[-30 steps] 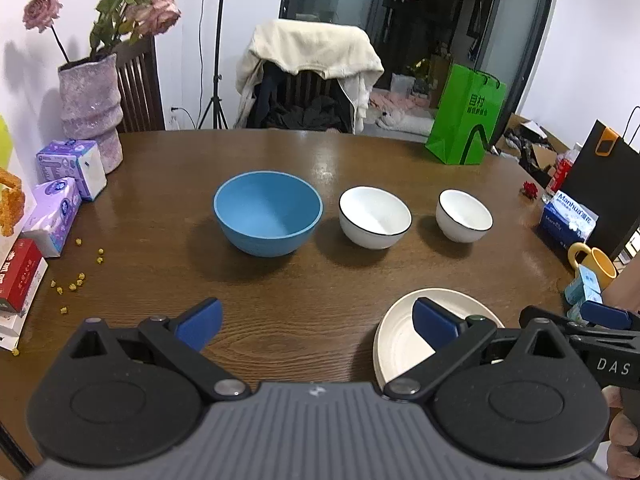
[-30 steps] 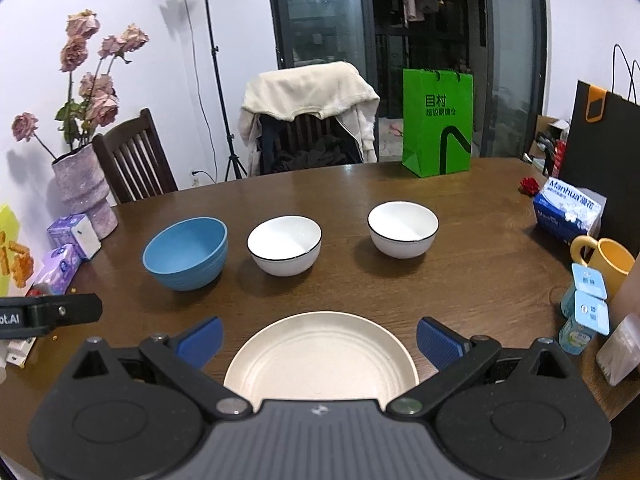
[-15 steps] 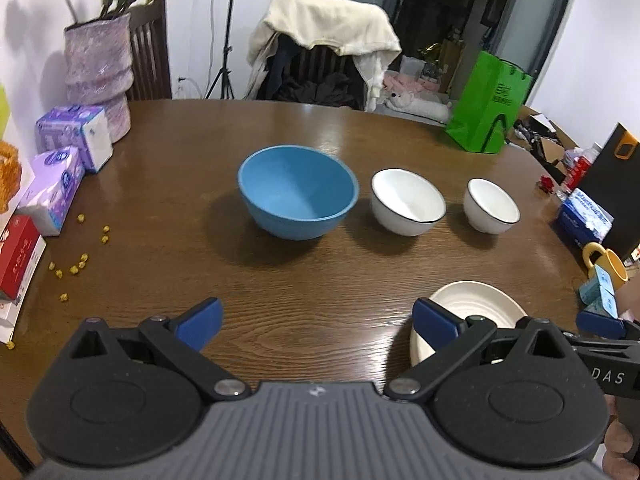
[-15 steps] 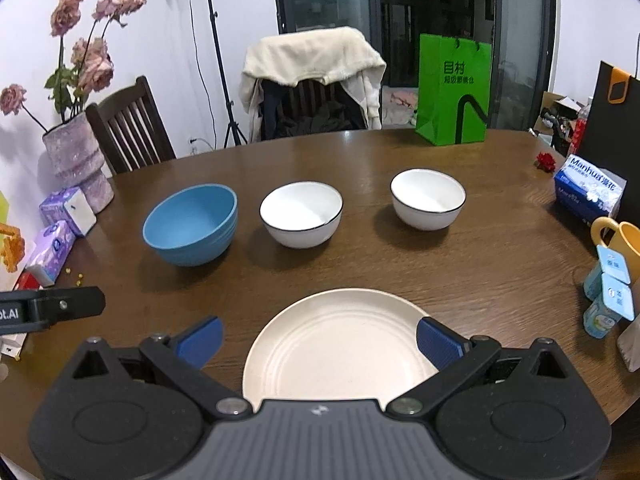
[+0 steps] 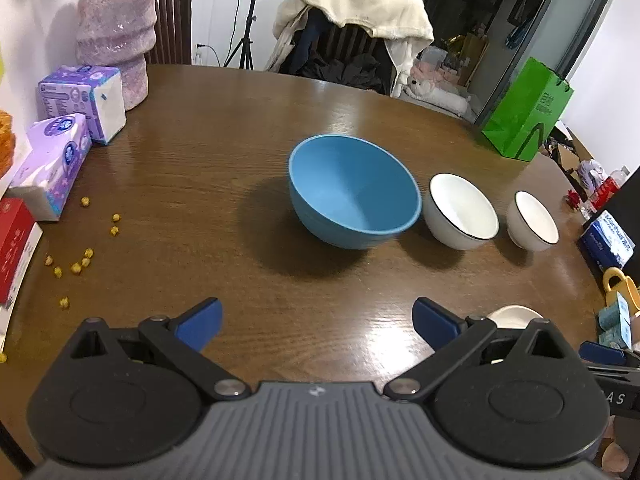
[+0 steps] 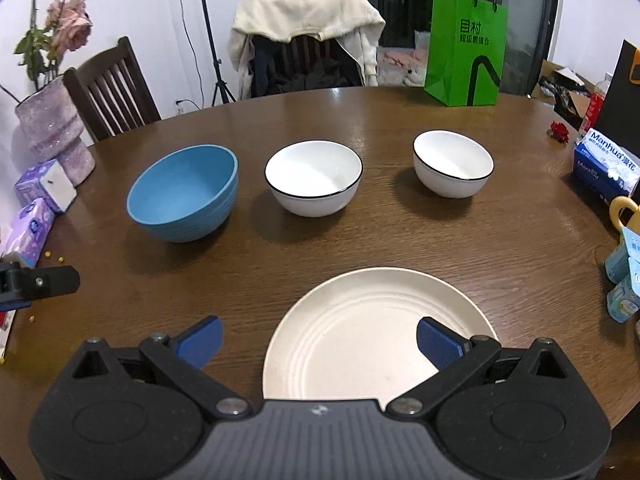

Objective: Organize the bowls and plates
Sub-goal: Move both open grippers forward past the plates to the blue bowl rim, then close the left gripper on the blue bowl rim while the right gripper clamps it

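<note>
Wood grain of the round brown table (image 6: 400,92) runs from the frame's bottom up to a draped chair (image 6: 308,40), a green bag (image 6: 464,48) and dark glass doors at the top. Both claws hover low with jaws spread wide and nothing held: the left gripper (image 5: 316,320) faces the blue bowl (image 5: 354,192) at centre, the right gripper (image 6: 318,340) over the cream plate's (image 6: 360,332) near rim. Beyond stand two white bowls (image 6: 314,178), apart in a row right of the blue one; tissue packs (image 5: 64,148) and a pink vase (image 5: 114,36) crowd the upper left.

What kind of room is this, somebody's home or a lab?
Most likely a lived-in home dining area. A round wooden table holds bowls and a plate, a chair has clothes thrown over it, and a vase of flowers stands beside tissue packs.
</note>
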